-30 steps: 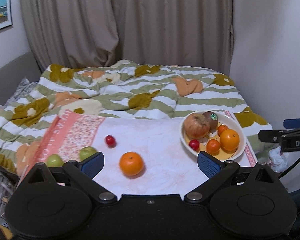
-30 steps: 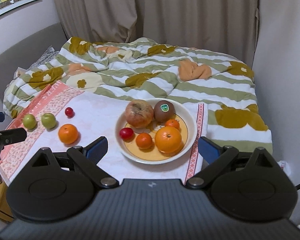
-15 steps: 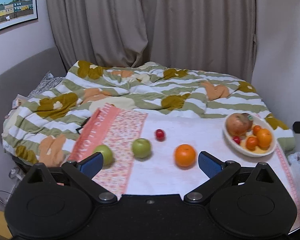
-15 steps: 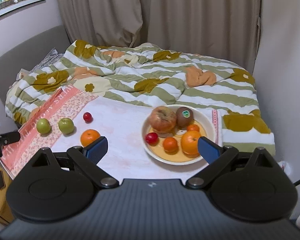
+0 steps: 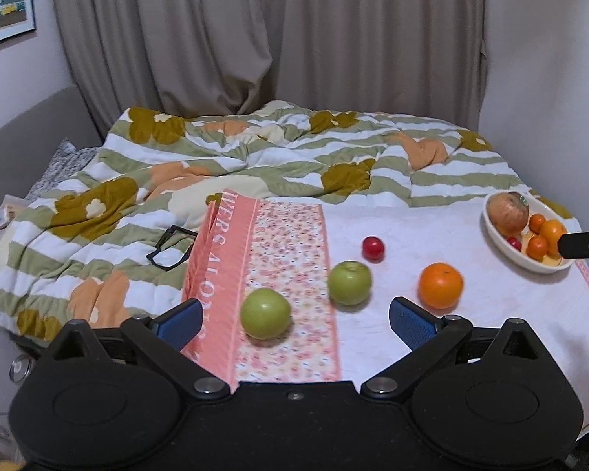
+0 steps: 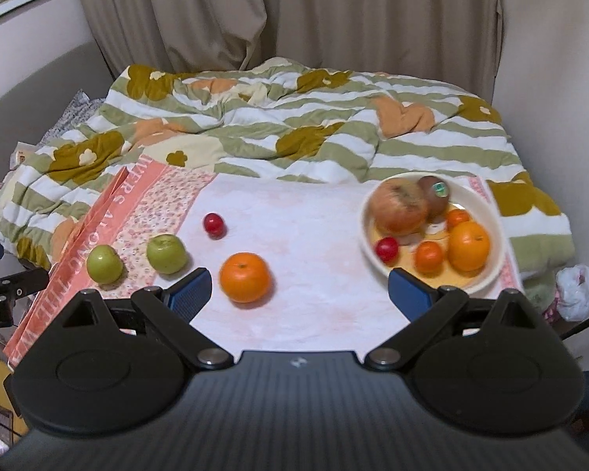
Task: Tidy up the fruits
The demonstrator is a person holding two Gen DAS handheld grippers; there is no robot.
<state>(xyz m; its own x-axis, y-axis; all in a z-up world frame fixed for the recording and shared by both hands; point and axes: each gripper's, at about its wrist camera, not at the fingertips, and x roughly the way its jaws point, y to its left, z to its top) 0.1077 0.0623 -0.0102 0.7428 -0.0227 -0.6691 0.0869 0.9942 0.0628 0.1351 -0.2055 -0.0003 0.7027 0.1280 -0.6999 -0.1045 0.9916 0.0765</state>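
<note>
We face a bed with a pink cloth (image 5: 471, 314) spread across the lower frame. The bowl (image 6: 491, 212) at right holds fruit. Loose at centre: an orange (image 6: 246, 277), two green apples (image 5: 266, 313) (image 5: 350, 283), a red plum (image 5: 373, 248). All look firm and rollable, best gripped across the middle. Left gripper (image 5: 294, 320) and right gripper (image 6: 297, 288) gape wide, empty. The bowl's far fruit overlaps.

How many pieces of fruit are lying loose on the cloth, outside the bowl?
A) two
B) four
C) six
B: outside the bowl lie two green apples, one orange and one small red fruit.
</note>
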